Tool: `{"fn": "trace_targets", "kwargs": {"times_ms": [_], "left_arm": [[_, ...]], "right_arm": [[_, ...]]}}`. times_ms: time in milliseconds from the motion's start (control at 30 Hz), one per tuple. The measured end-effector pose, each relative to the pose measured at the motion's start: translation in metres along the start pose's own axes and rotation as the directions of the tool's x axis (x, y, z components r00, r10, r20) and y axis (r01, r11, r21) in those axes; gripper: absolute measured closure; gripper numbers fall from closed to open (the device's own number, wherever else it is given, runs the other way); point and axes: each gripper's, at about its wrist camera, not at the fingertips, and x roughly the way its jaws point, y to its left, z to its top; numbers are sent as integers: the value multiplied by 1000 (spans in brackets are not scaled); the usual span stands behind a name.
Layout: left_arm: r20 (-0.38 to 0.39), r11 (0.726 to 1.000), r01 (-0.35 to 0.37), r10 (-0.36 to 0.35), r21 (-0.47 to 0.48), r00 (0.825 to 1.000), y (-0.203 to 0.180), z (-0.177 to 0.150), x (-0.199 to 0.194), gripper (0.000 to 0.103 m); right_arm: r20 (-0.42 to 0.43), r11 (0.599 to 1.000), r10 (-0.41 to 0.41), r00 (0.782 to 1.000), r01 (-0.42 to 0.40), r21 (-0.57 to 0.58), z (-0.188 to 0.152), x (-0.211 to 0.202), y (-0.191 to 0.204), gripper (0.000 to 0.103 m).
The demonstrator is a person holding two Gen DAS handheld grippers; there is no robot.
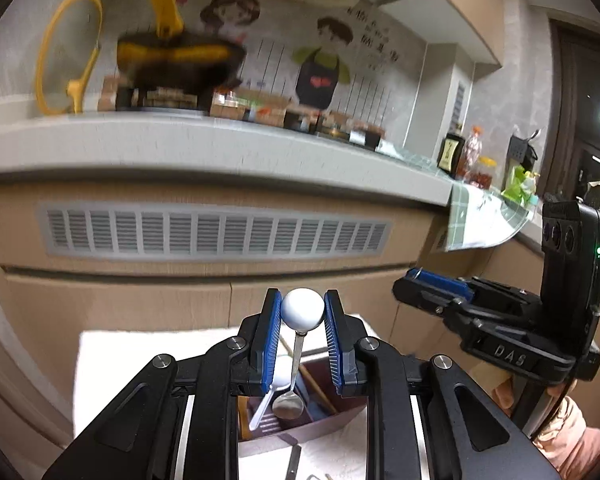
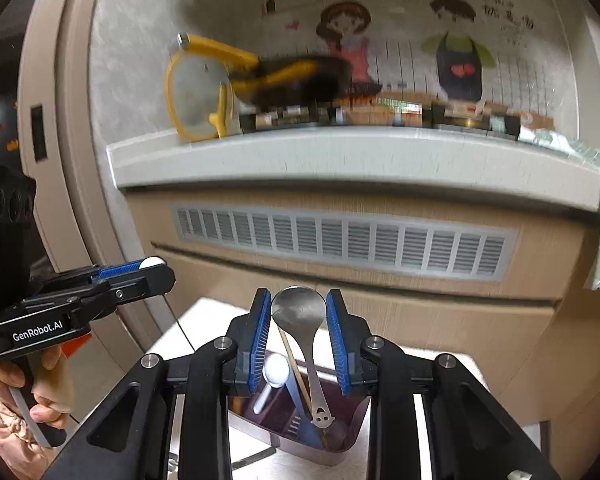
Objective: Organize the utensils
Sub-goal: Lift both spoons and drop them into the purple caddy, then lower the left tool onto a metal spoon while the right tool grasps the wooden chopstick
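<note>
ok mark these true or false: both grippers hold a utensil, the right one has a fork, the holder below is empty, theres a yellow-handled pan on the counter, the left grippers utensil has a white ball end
1. Both grippers hold a utensil. True: the left gripper and right gripper each clamp one.
2. The right one has a fork. False: it grips a metal spoon by its bowl, handle hanging down.
3. The holder below is empty. False: the dark utensil holder already contains a white plastic spoon and a chopstick.
4. A yellow-handled pan sits on the counter. True: pan, blurred.
5. The left gripper's utensil has a white ball end. True: ball-topped spoon.
</note>
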Motion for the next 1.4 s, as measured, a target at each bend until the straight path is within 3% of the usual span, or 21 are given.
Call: {"fn": "trace_targets", "kwargs": {"times_ms": [267,367,467,600,733,933,1100,1233,1333,1400], "left_arm": [[-136,996,16,-28,-83,990,25,-35,64,79],[-178,995,20,-37,-100,983,29,-47,75,79],[-190,995,5,-24,-100,982,29,-59,70,76],[-191,995,-48,32,-85,981,29,-80,49,55],[-229,992,-120,105,-50,968,28,-113,29,54],[-331,984,-155,118,-88,936,31,-173,4,54],[-399,978,-178,121,-107,909,31,-212,-14,49],[-427,973,-203,138,-110,894,33,-223,-19,49],[-433,974,-186,112,-132,895,36,-221,-17,49],[-430,977,-158,83,-141,899,36,-215,-10,49]], "right_arm": [[-138,999,17,990,-11,42,-38,51,-15,75],[-202,999,35,979,-26,47,-52,64,-19,53],[-198,1000,-16,980,21,23,-64,60,-17,50],[-211,999,-52,976,51,-10,-83,50,-12,50],[-247,998,-59,967,53,-31,-110,34,-1,50],[-338,1000,-29,941,25,-18,-157,22,19,50],[-429,1000,24,903,-25,5,-197,19,40,50],[-483,999,36,875,-39,3,-223,15,54,50],[-511,999,17,860,-36,-28,-240,12,63,50],[-490,997,-32,871,-9,-81,-247,5,69,50]]}}
